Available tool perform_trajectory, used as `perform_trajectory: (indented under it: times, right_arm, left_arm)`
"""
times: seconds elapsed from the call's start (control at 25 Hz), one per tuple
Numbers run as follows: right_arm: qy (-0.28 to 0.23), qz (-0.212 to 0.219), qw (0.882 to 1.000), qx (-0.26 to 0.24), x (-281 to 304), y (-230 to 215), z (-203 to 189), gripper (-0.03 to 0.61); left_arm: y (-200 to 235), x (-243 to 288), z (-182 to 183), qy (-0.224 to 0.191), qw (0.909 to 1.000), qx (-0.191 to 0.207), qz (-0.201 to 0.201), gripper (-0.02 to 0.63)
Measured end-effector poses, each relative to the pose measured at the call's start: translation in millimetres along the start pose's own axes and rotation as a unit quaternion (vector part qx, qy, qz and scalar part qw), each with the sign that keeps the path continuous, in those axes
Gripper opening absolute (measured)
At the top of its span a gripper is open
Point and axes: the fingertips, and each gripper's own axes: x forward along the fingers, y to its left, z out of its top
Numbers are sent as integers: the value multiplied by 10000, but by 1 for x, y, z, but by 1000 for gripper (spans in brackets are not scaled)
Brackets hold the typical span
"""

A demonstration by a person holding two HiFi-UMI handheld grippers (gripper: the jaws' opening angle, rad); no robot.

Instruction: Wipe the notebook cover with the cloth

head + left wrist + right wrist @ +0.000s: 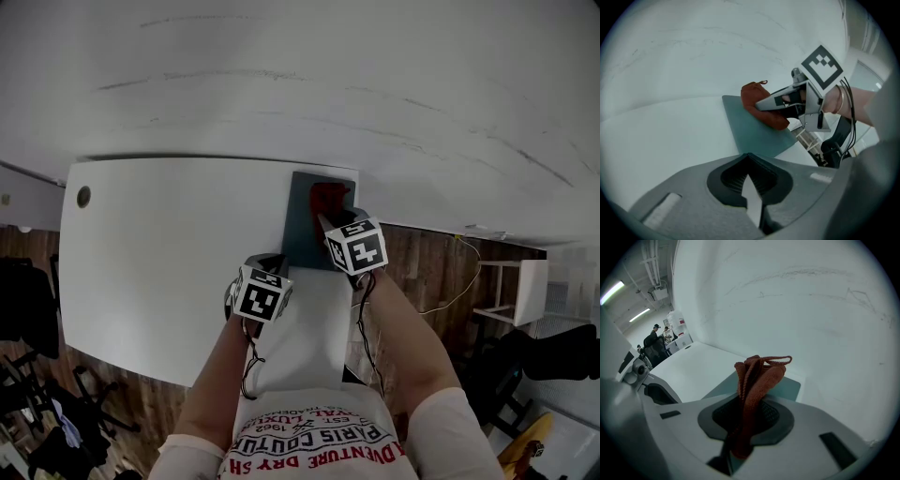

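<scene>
A teal-grey notebook (302,225) lies flat near the far right corner of the white table (159,253). A rust-red cloth (328,198) rests on its far end, with my right gripper (325,215) shut on it. In the right gripper view the cloth (757,376) stands bunched up out of the jaws of the right gripper (745,416), over the notebook (791,386). The left gripper (270,263) hovers at the notebook's near left corner. Its jaws are together with nothing between them. The left gripper view shows the notebook (750,133), the cloth (753,96) and the right gripper (761,107) beyond my left gripper (749,183).
A white wall (309,84) rises right behind the table. A cable hole (83,196) is at the table's far left corner. Wooden floor, a white shelf unit (511,291) and dark chairs (28,305) flank the table. People stand far off (654,341).
</scene>
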Motion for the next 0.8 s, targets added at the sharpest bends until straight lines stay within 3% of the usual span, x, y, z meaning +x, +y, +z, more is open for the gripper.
perform_trajectory:
  times: [0.24,0.4,0.52,0.68,0.8]
  right_arm:
    - [-49,-353,9981,505,-21,-34,-20,80]
    - [-17,-527,9962,689,-33,-46,-32,80]
    - [107,-664,9945,799,-41,-53,-43,78]
    - [284,-911,9943,472,-55,-55,-48,77]
    - [152,-566,9980,215,-61,-29,-38,75]
  left_arm:
    - [-1,1,0,-49,10000,9,-20,9]
    - [-1,-1,0,-101,9996,227,121,11]
    - [-2,1,0,-172,9998,136,44,9]
    - [-2,0,1,-212,9997,122,-57,10]
    - [-1,0,1,-277,9995,-17,-173,9]
